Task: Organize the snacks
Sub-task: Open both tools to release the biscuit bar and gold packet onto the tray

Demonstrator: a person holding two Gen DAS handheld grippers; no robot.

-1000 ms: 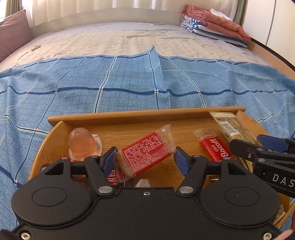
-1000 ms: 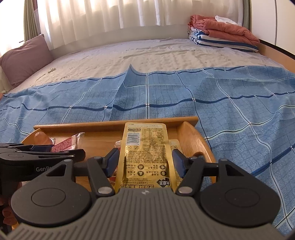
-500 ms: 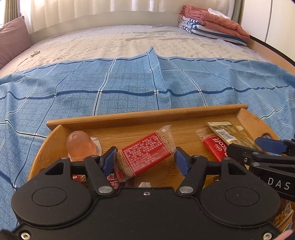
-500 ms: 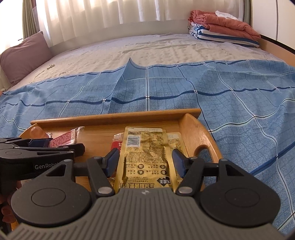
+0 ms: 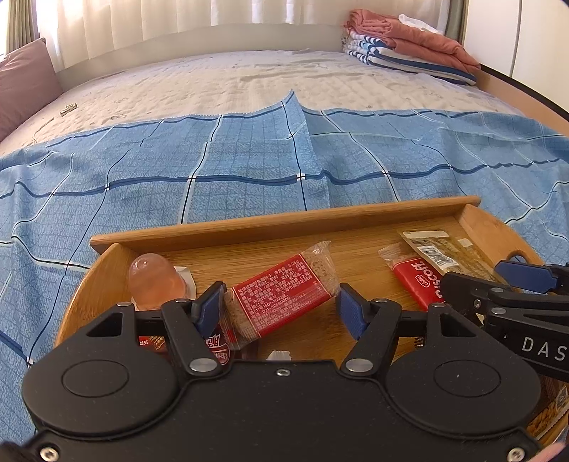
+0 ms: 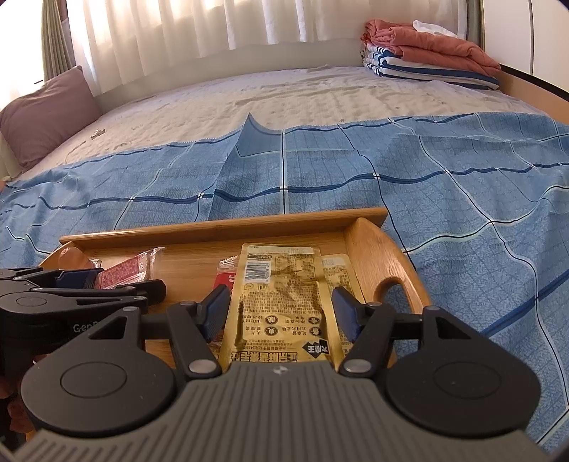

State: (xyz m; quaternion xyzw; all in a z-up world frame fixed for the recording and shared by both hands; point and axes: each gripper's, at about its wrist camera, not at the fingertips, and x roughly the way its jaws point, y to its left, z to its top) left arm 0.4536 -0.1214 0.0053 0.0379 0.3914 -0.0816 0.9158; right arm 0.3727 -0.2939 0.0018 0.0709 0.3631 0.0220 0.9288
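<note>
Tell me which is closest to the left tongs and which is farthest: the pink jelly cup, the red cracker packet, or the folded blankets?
In the left wrist view:
1. Red cracker packet, between the left tongs.
2. Pink jelly cup, in the wooden tray's left corner.
3. Folded blankets, far back right on the bed.

Location: home bedroom | Evidence: bed (image 5: 249, 81) with blue checked sheet (image 5: 249, 167), pillow (image 6: 46, 113), folded blankets (image 6: 426, 57), curtains (image 6: 213, 28) were visible.
</note>
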